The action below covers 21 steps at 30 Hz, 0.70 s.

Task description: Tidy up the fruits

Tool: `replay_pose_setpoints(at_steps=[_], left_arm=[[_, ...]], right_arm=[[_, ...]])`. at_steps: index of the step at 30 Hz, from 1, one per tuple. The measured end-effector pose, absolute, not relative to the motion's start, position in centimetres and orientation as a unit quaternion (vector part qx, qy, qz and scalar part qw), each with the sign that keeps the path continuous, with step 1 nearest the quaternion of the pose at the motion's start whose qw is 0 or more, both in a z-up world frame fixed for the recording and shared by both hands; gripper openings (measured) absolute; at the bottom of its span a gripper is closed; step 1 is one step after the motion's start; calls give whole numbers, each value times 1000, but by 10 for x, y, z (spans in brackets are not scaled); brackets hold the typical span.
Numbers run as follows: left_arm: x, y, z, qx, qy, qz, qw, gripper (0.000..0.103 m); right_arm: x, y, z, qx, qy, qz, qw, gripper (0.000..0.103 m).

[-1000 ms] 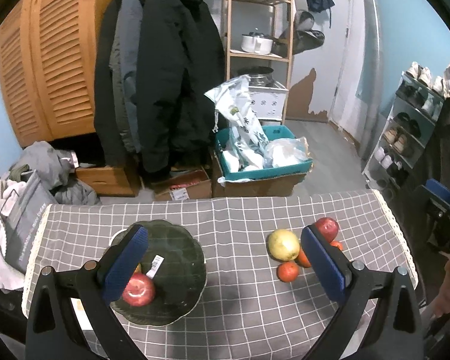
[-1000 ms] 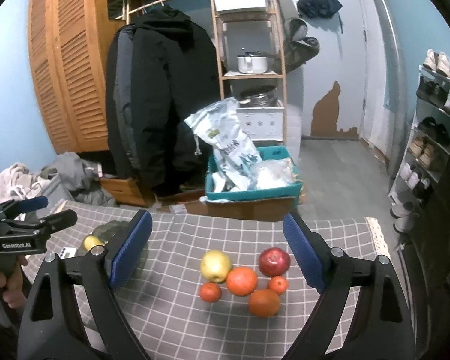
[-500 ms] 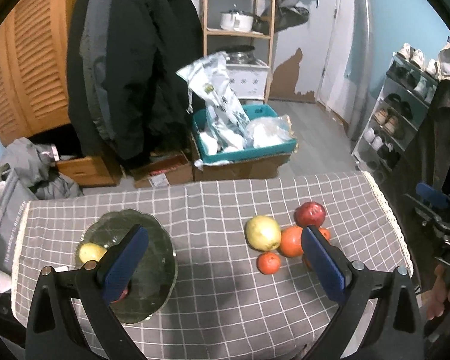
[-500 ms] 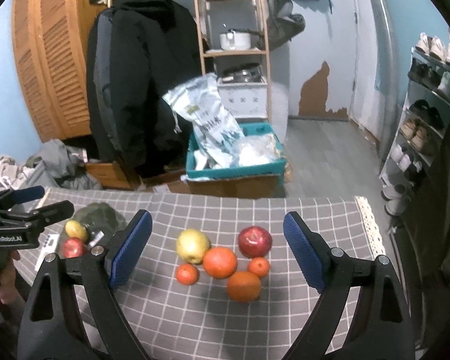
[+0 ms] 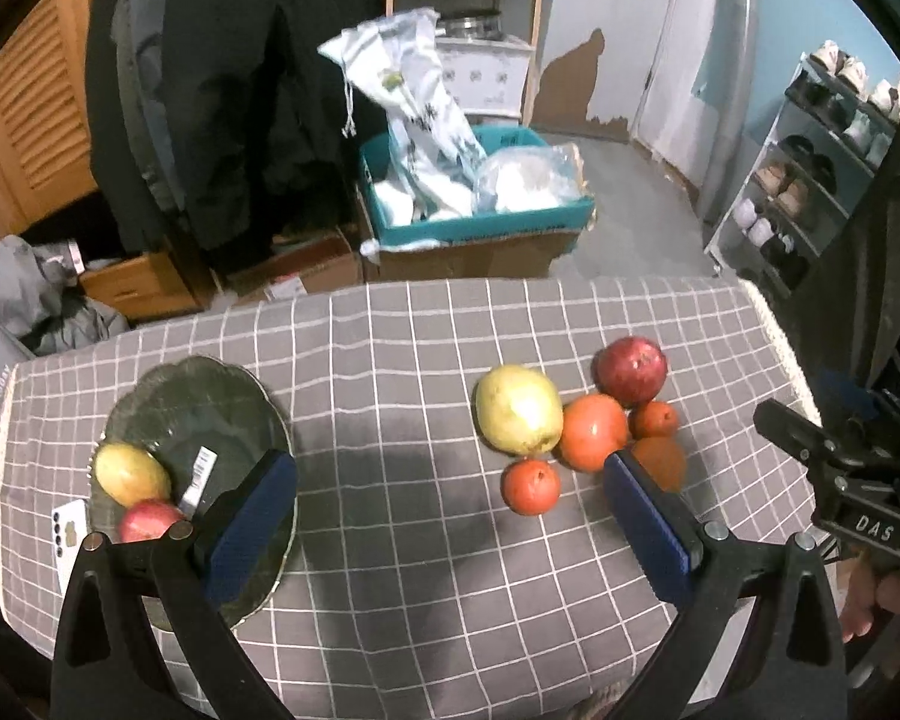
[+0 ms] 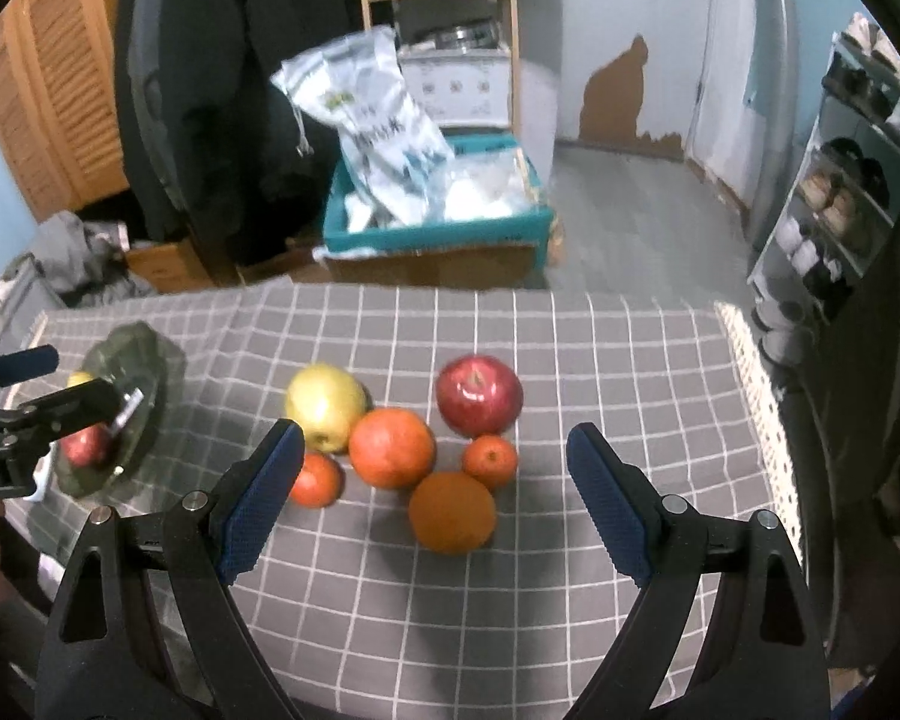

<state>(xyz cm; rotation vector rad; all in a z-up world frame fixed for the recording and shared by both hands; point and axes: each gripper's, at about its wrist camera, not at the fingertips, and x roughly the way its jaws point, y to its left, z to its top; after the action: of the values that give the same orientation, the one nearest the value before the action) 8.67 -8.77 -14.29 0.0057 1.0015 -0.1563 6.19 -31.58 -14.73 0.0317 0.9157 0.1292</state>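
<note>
- The left hand-held gripper point(image 5: 450, 516) is spread wide and holds nothing; its blue pads point(image 5: 252, 516) hang above the grey checked cloth of the desk point(image 5: 390, 330), touching no fruit.
- The left pad of that gripper overlaps the near right edge of the dark green scalloped plate point(image 5: 198, 408) in the left wrist view; whether it touches the plate cannot be told.
- On the plate lie a yellow-green pear point(image 5: 131, 474) and, just in front of it, a red apple point(image 5: 147, 519), with a small white label point(image 5: 197, 480) beside them. A white card point(image 5: 69, 534) lies on the cloth at the plate's left edge.
- The right hand-held gripper point(image 6: 435, 501) is likewise released, jaws far apart and empty, poised over the cluster of loose fruit.
- Between its pads, nearest the camera, sits a large orange point(image 6: 452, 513). Just behind it are a bigger orange point(image 6: 392, 447) on the left and a small tangerine point(image 6: 489, 461) on the right, all close together.
- A second small tangerine point(image 6: 313, 479) lies right beside the gripper's left pad point(image 6: 258, 501), partly hidden by it.
- At the back of the cluster are a large yellow pear point(image 6: 325, 399) on the left and a big red apple point(image 6: 479, 395) on the right, standing apart from each other with the bigger orange in front of the gap.
- The cluster sits on the right half of the desk, well apart from the plate on the left.
- A person's hand point(image 5: 876, 594) grips the right gripper's handle at the right edge of the left wrist view.
</note>
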Motion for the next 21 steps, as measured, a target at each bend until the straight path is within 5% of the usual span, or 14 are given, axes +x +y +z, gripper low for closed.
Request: replay_pose_setpoints(at_steps=[21], left_arm=[[112,-105,-225,22,549,-76,832,102]], right_arm=[[100,-312,-249,-3,555,51,830,89]])
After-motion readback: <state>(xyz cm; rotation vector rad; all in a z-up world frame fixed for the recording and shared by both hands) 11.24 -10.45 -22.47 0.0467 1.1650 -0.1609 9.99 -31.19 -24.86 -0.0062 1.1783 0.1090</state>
